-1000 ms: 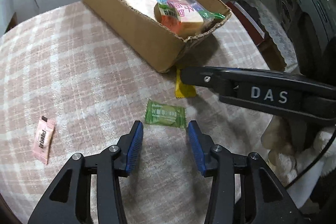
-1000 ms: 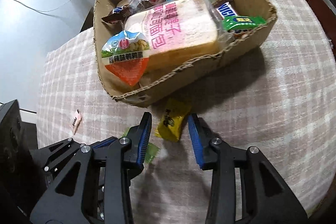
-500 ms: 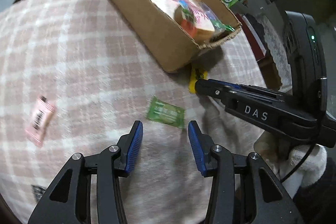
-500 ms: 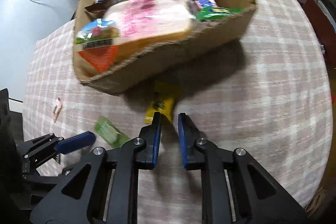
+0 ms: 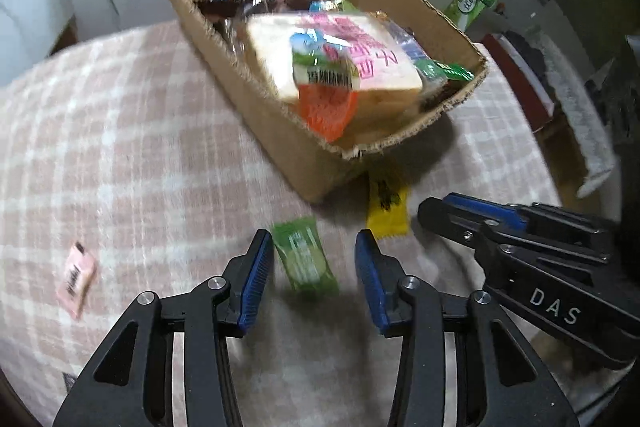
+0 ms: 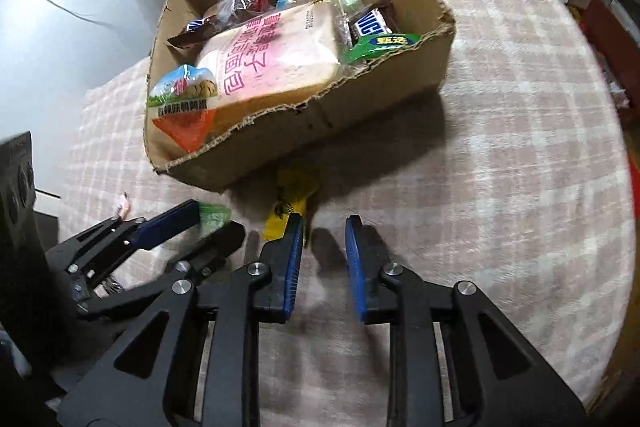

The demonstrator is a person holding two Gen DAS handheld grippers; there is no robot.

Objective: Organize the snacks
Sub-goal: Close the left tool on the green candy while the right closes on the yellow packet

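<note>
Left gripper (image 5: 315, 277): jaws spread, just closing slightly, green candy packet (image 5: 304, 259) between the pads, not pinched. Right gripper (image 6: 323, 263): jaws parted, just reopening, nothing between; yellow candy packet (image 6: 290, 203) lies just left of its left pad. Cardboard box (image 6: 320, 115) of snacks occupies upper centre. Pink packet (image 5: 76, 279) lies at lower left.
</note>
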